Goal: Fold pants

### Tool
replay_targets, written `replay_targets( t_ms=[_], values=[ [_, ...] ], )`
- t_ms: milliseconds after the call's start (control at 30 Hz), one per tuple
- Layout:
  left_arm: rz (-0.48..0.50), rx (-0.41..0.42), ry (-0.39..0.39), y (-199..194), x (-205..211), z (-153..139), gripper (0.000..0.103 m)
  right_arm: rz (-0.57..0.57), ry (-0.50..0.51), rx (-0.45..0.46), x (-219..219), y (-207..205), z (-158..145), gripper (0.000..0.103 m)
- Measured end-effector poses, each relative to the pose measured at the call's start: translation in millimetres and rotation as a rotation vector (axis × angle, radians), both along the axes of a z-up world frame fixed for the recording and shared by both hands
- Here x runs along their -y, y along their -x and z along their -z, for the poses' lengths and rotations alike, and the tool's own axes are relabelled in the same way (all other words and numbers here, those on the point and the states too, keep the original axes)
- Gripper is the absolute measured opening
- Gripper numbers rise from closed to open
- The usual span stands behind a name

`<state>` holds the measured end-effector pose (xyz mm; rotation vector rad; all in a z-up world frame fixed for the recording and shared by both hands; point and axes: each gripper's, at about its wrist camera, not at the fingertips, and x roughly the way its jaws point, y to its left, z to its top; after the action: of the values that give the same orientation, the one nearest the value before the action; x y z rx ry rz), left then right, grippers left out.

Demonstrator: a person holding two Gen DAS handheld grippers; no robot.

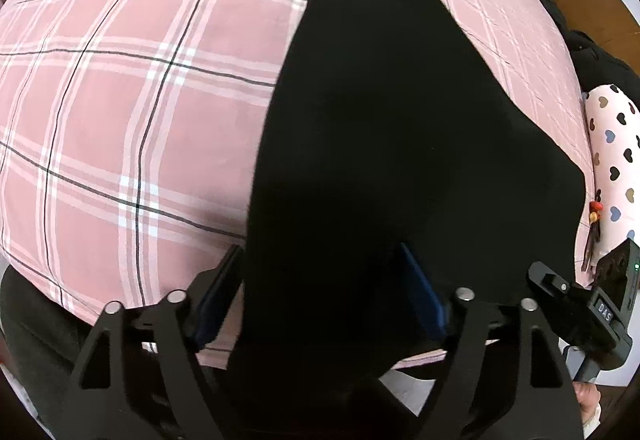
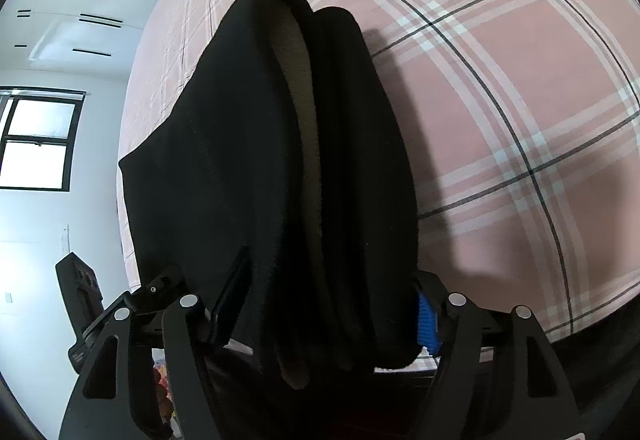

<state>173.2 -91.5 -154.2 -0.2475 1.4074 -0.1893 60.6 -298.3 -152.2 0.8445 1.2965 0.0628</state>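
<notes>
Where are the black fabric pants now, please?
The black fabric pants lie on the pink plaid bedsheet, right of centre in the left wrist view.

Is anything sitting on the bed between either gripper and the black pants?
Nothing visible does. The black pants lie on the pink plaid bedspread, with cloth already between the fingers of the left gripper and the right gripper.

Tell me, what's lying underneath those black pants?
The black pants lie on a pink plaid bedsheet, which shows all around them. Whatever sits directly beneath the cloth is covered. Their near end hangs over the bed edge between the tongs.
</notes>
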Motion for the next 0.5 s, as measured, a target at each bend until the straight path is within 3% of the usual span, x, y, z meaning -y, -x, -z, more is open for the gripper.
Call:
replay_targets(
  t_ms=[167, 233, 267, 367, 433, 500],
  values=[
    [-0.002, -0.006, 0.007, -8.2, 2.7, 4.3, 0.079, 0.007, 0.009, -0.004, -12.4, -4.9, -5.4, 0.073],
    [-0.001, -0.011, 0.029, -6.3, 6.1, 1.0, 0.07, 0.008, 0.017, -0.007, -14.9, -5.9, -6.6, 0.073],
    [0.002, -0.017, 0.059, -6.3, 8.3, 0.1, 0.058, -0.003, 0.026, -0.005, -16.3, -6.1, -6.2, 0.073],
    [0.005, -0.02, 0.08, -5.7, 15.9, -7.5, 0.04, -0.035, 0.051, 0.014, -22.1, -6.1, -11.8, 0.056],
    [-0.009, -0.02, 0.117, -4.1, 15.2, -13.1, 0.035, -0.037, 0.057, 0.024, -23.5, -4.6, -19.0, 0.041],
    [-0.021, -0.016, 0.176, 0.2, 11.1, -22.5, 0.033, -0.037, 0.048, 0.046, -24.7, -1.4, -29.9, 0.038]
  ],
)
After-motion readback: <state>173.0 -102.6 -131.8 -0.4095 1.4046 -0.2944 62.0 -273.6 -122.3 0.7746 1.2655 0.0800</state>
